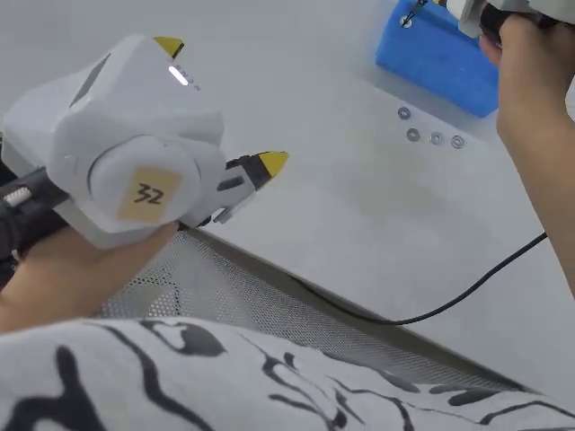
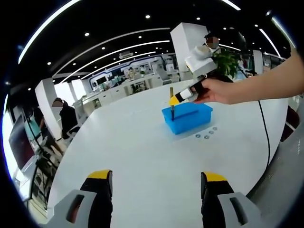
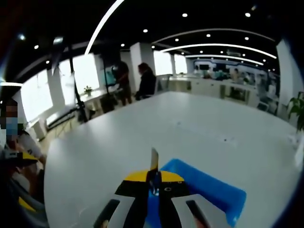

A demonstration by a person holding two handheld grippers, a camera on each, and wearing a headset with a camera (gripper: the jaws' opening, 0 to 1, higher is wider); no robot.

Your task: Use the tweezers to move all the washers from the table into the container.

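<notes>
Four small silvery washers [image 1: 436,138] are seen lying on the white table [image 1: 341,206], upper right in the head view, beside the blue container [image 1: 440,58]. Tweezers [image 3: 154,160] are clamped by the right gripper [image 3: 153,178] above it; the left gripper [image 2: 154,178] is held with jaws spread, empty.

Your right hand [image 1: 530,67] covers the right end of the container [image 1: 436,58], its far side runs off the top edge, and the washers [image 2: 205,136] are just tiny specks.
</notes>
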